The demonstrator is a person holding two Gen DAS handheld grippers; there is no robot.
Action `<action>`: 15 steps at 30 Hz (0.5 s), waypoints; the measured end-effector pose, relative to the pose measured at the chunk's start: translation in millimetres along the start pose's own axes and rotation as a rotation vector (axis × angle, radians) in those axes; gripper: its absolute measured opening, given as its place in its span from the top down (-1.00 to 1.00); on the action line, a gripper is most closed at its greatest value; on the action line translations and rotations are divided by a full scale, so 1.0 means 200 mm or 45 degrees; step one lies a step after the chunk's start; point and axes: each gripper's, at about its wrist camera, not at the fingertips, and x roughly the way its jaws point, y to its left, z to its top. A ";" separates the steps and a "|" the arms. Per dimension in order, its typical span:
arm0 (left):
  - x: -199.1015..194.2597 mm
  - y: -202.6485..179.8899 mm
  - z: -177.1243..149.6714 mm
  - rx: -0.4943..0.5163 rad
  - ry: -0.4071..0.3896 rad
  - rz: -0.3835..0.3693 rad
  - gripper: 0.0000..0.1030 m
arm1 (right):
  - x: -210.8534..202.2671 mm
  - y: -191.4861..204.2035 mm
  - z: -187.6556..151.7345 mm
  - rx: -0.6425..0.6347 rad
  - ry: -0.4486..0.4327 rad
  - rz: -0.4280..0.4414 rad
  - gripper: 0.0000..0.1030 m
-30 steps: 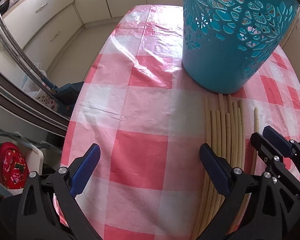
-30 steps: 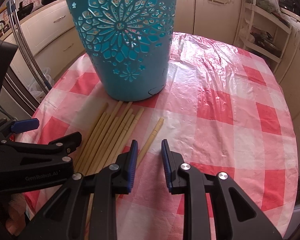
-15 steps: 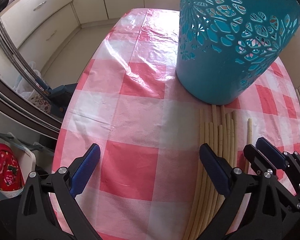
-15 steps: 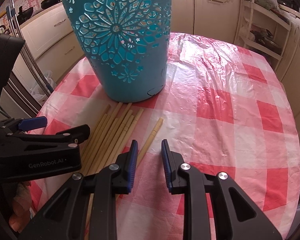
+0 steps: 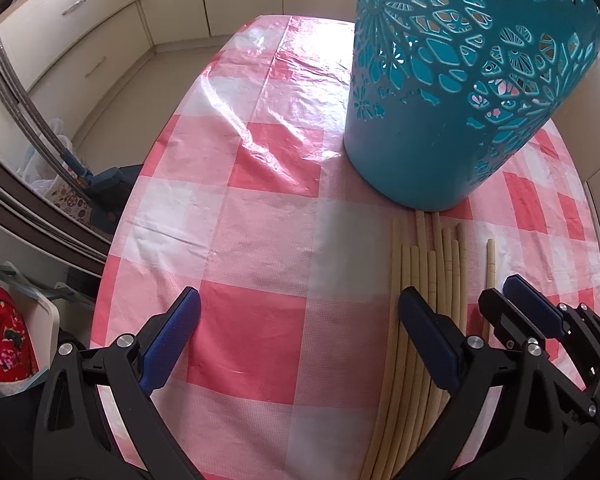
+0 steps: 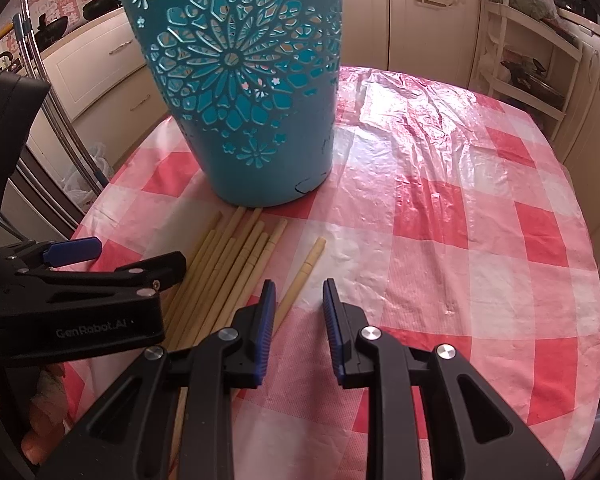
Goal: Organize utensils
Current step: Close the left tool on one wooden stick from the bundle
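Nearest to the right wrist camera, the right gripper (image 6: 298, 300) hangs low over the table with its blue pads (image 6: 266, 320) a small gap apart, and nothing is between them. Its left finger stands just beside the single chopstick (image 6: 302, 276) that lies a little apart from the others; whether it touches it I cannot tell. To the left in the same view, the left gripper (image 6: 112, 256) is seen from the side, above the near ends of the chopstick bundle (image 6: 224, 264). From the left wrist camera, the left gripper (image 5: 300, 308) is spread wide and holds nothing: one pad is over a red square of the tablecloth (image 5: 252, 248), and the other pad (image 5: 430, 340) is over the bundle (image 5: 420, 280). The right gripper (image 5: 512, 300) appears at the right edge of this view, near the separate chopstick (image 5: 491, 256). The pale bamboo chopsticks lie flat, side by side, on the red and white checked plastic cloth (image 6: 440, 240), and their far ends point to the foot of the teal basket (image 6: 256, 120). This basket (image 5: 460, 100) stands upright on the table, with a cut-out flower pattern in its wall, and some chopstick tips reach just to its base. Behind the table there are cream kitchen cabinets (image 5: 72, 36) and, to the right, a white open shelf rack (image 6: 532, 52).
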 end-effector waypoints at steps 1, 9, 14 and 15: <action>0.00 0.00 0.00 0.002 0.001 0.005 -0.85 | 0.00 0.00 0.00 -0.002 -0.001 -0.002 0.52; 0.01 -0.02 0.01 0.032 -0.004 0.015 -0.83 | 0.00 -0.01 0.01 0.013 0.002 0.014 0.52; 0.02 -0.06 0.02 0.114 0.005 0.043 -0.83 | 0.00 -0.02 0.01 0.012 0.013 0.029 0.52; 0.02 -0.07 0.02 0.133 0.004 0.043 -0.83 | 0.00 -0.03 0.01 0.014 0.017 0.030 0.52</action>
